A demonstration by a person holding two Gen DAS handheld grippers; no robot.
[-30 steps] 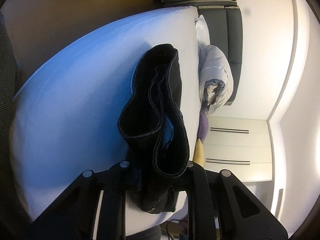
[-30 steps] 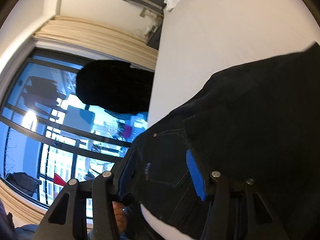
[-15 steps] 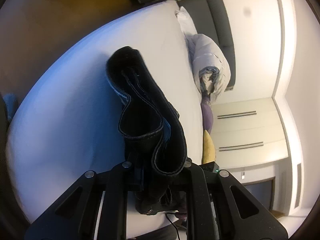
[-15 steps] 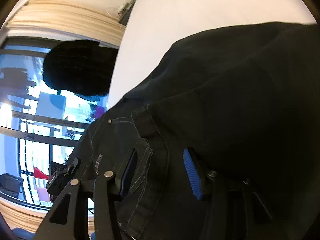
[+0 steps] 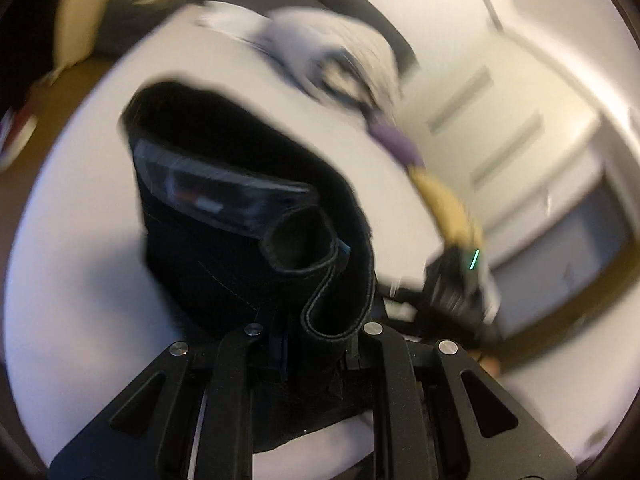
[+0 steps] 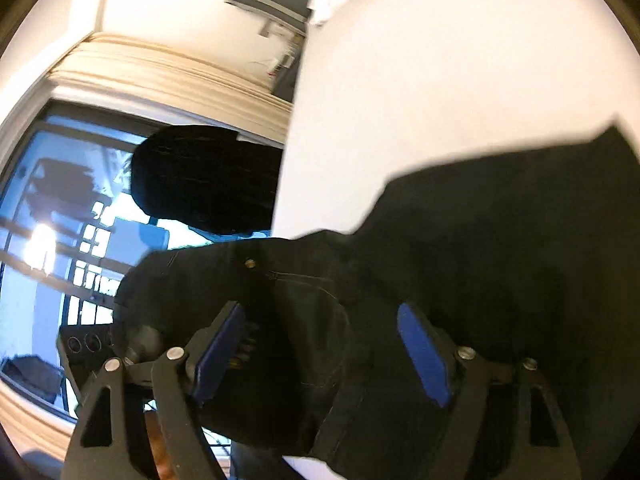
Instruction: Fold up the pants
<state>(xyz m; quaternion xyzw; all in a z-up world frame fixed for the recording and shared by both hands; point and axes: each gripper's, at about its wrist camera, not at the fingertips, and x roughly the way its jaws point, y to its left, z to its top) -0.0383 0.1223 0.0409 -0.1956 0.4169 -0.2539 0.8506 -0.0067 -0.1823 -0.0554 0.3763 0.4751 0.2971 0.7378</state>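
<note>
The black pants (image 6: pixel 500 264) lie partly on the white bed (image 6: pixel 460 80), which serves as the landmark here. In the right wrist view the waist end, with its rivet and pocket stitching, sits at the near edge of the bed and spills slightly over it, while the rest of the dark cloth spreads across the mattress toward the far side. In the left wrist view the other end of the pants (image 5: pixel 248 216) is lifted above the bed, its hems bunched and curling upward.

The left gripper (image 5: pixel 308 332) is clamped narrow on that bunched hem, with at least 2 layers pinched between its fingers. The right gripper (image 6: pixel 320 356) has its jaws opening; the 2 blue pads (image 6: pixel 420 356) stand wide apart with the waist fabric lying between them but not pressed.

My judgement is that a fold is under way, the lifted end being carried over the bed. The left view is heavily blurred, so the layers in that grip could slide unevenly and land skewed. With the right jaws releasing, nothing pins the waist, so a pull from the left could drag it across the bed or off its near edge.
</note>
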